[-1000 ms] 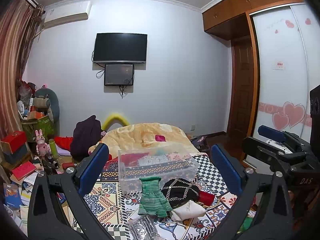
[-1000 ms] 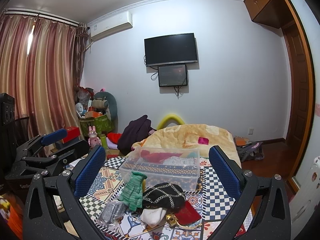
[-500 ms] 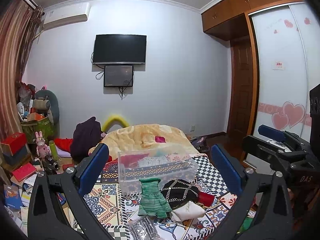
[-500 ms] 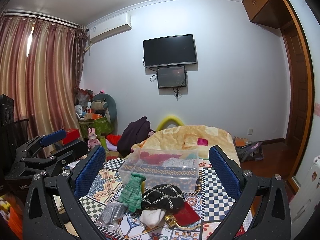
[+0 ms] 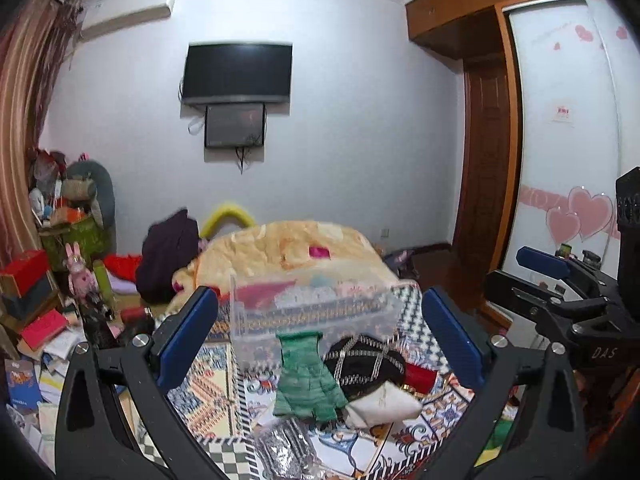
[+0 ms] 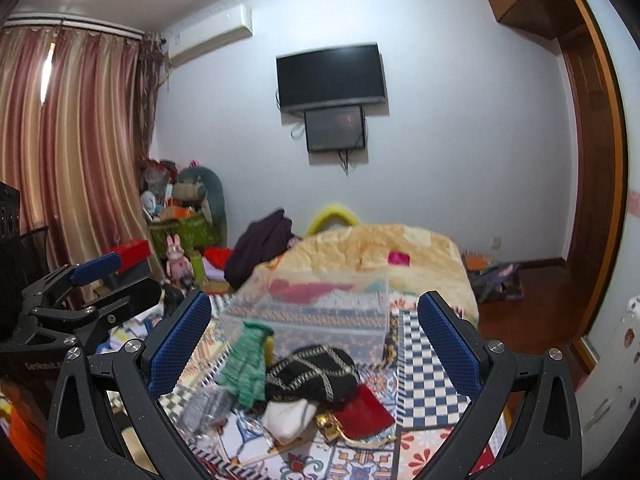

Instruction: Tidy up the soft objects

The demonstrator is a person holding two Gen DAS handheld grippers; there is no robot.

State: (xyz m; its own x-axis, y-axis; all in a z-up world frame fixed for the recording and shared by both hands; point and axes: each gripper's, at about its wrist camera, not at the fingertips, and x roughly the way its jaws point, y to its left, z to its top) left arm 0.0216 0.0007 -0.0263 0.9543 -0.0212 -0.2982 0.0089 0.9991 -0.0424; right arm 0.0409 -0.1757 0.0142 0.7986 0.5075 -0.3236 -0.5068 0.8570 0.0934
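Note:
A pile of soft things lies on the patterned bedspread: a green knit piece [image 5: 306, 380] [image 6: 245, 360], a black hat with pale trim [image 5: 362, 364] [image 6: 312, 372], a white cloth [image 5: 384, 404] [image 6: 288, 416], a red pouch [image 6: 364, 408] and a silvery mesh piece [image 5: 280, 448] [image 6: 204, 404]. Behind them stands a clear plastic box [image 5: 312, 312] [image 6: 316, 316] holding some fabric. My left gripper [image 5: 320, 336] and right gripper [image 6: 314, 340] are both open and empty, held above and in front of the pile.
A yellow blanket [image 5: 292, 248] covers the bed behind the box. Dark clothing [image 5: 168, 252] lies at its left. Boxes, toys and papers [image 5: 48, 300] clutter the left side. A wardrobe [image 5: 568, 140] and door stand on the right.
Both views have tilted down and moved slightly closer to the pile and the box; the current frames are a little blurred. Both grippers remain open.

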